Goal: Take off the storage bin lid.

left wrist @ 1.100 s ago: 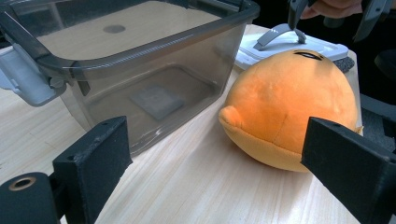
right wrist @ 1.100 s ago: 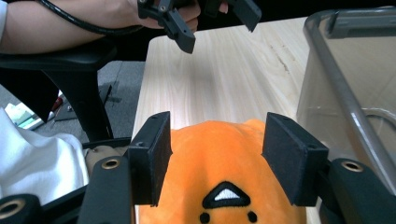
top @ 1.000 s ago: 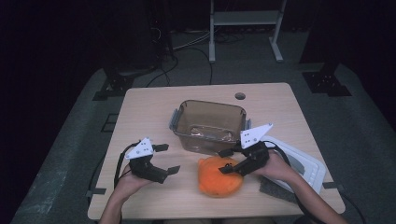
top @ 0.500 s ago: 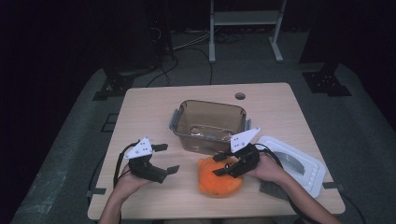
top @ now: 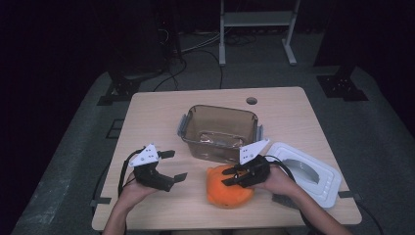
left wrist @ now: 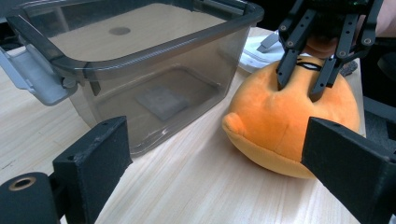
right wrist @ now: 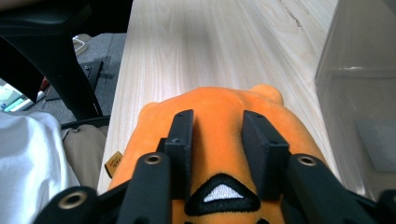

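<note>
- The tabletop (top: 161, 122) carries everything, both grippers low over its near half.
- A clear bin (top: 219, 131) stands just beyond the right gripper (top: 234, 176), its white lid (top: 313, 182) lying behind that hand.
- The orange plush toy (top: 226, 191) lies under the right gripper, whose narrowed jaws press into its top.
- The left gripper (top: 174, 165) hovers wide, apart from the toy.

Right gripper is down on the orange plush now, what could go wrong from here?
The right gripper pinches only a fold on top of the round orange plush toy, so the soft fabric could slip free on lifting. The clear plastic bin stands close behind; a low carry might catch its rim. The open left gripper holds nothing, so the plush has no backup.
</note>
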{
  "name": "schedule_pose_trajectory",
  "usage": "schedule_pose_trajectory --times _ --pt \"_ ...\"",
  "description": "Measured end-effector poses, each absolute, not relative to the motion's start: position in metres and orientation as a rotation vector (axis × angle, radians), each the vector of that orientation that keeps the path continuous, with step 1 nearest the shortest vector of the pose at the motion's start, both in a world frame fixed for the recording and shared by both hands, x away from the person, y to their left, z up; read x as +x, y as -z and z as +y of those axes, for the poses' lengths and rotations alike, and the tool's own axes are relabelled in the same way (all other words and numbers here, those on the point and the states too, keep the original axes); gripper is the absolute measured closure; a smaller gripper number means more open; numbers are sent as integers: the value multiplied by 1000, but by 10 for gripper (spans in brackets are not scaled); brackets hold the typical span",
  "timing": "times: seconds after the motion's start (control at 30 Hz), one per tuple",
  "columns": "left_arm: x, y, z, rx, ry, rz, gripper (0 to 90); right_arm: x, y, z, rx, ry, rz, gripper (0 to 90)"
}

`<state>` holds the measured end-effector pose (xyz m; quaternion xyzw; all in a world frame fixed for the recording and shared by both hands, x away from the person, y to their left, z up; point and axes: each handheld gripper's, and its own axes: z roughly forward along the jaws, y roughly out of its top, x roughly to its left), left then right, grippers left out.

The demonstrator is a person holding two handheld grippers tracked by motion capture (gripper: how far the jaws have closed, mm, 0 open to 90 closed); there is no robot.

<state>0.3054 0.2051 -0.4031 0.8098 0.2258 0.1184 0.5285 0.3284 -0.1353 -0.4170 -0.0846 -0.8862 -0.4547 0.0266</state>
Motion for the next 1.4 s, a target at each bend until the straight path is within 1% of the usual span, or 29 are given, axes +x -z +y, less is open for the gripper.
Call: schedule_pose_trajectory --times 0.2,0.37,1.4 --pt "306 404 206 1936 -282 548 75 326 417 -135 -280 1397 -2737 716" --pt "307 405 208 1942 -286 552 75 324 415 -134 -293 1412 -2731 751" --pt "310 407 222 1921 -307 600 75 318 394 -126 -321 1437 -2663 790"
